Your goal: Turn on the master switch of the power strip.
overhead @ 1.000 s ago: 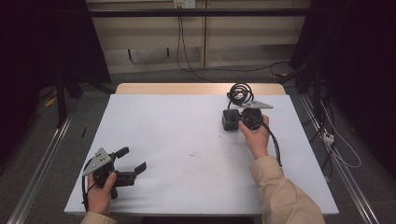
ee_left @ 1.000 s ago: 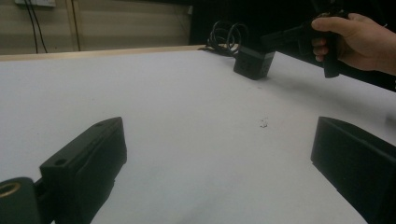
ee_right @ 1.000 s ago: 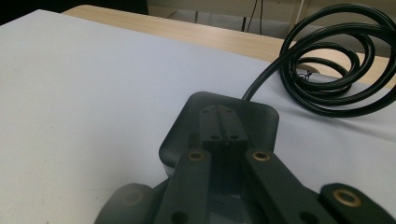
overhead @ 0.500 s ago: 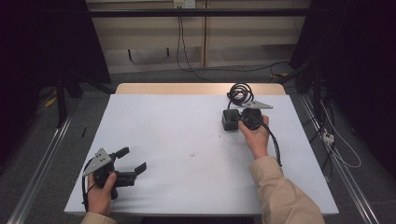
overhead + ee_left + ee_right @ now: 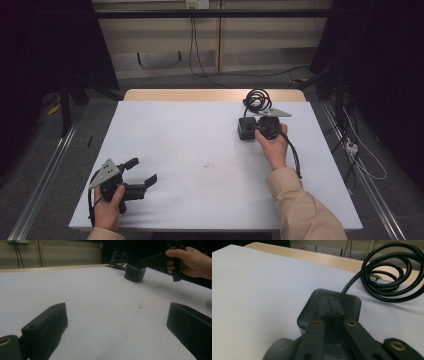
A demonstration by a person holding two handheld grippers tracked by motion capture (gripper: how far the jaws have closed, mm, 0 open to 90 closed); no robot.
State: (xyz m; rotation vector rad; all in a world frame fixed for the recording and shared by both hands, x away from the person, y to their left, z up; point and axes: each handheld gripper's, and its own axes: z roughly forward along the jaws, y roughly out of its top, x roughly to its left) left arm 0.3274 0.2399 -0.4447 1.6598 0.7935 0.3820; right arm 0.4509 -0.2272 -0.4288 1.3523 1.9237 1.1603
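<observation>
White table point(image 5: 200, 150), bare but for a black power adapter point(image 5: 246, 128) near its far right corner, coiled cable point(image 5: 256, 100) just behind. Right gripper point(image 5: 331, 305) rests atop the adapter, jaws pressed together. Left gripper point(image 5: 142, 172) well apart, jaws spread, empty. Adapter likely rigid, dense, smooth; grip its flat sides, not the floppy cable.

- I take the table point(image 5: 165, 150) as my landmark; its top is white and mostly bare.
- Along the table's far edge I see a light wooden strip point(image 5: 190, 95).
- Near the middle of the table there is a small dark speck point(image 5: 206, 164).
- Beyond the table, high on the wall, is a white socket point(image 5: 196, 4), and black wall cables point(image 5: 192, 45) hang from it to the floor.
- Left of the table a metal floor rail point(image 5: 45, 172) runs along the grey floor; a second rail point(image 5: 370, 195) runs along the table's right side.
- Right of the table, a white plug block point(image 5: 351, 147) lies on the floor among thin leads.
</observation>
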